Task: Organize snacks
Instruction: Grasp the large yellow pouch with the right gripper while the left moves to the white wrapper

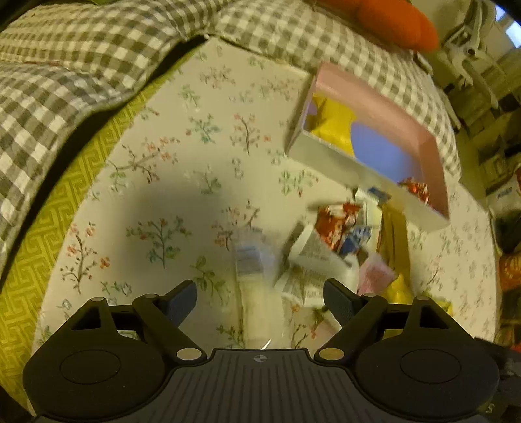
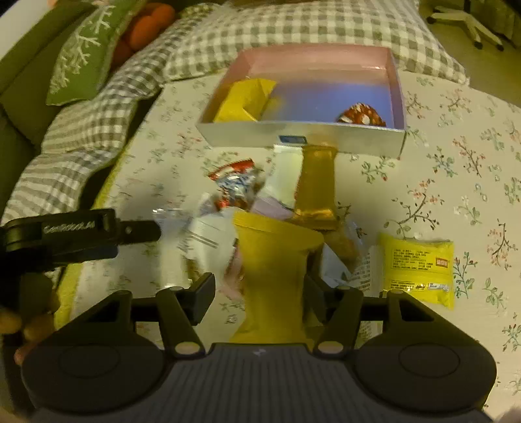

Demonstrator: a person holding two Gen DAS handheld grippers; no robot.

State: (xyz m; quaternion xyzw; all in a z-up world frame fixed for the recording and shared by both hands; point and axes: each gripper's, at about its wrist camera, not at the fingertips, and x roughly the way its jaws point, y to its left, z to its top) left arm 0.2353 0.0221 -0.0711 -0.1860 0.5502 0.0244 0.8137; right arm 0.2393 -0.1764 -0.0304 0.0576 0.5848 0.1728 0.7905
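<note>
A shallow pink-lined box [image 2: 399, 88] sits on the floral cloth and holds a yellow packet [image 2: 247, 99] and a red wrapped snack [image 2: 359, 115]; it also shows in the left wrist view [image 1: 329, 159]. A pile of snack packets [image 2: 247, 195] lies in front of it. My right gripper [image 2: 260, 293] is open, with a yellow packet [image 2: 273, 270] between its fingers. My left gripper [image 1: 260, 301] is open above a clear-wrapped snack [image 1: 254, 279], beside the pile [image 1: 338, 231]; it also shows at the left of the right wrist view [image 2: 97, 234].
A yellow labelled packet [image 2: 416, 266] lies apart to the right of the pile. A grey checked blanket [image 2: 293, 26] borders the cloth behind the box. A green cushion [image 2: 81, 52] and an orange one [image 2: 146, 26] lie at the far left.
</note>
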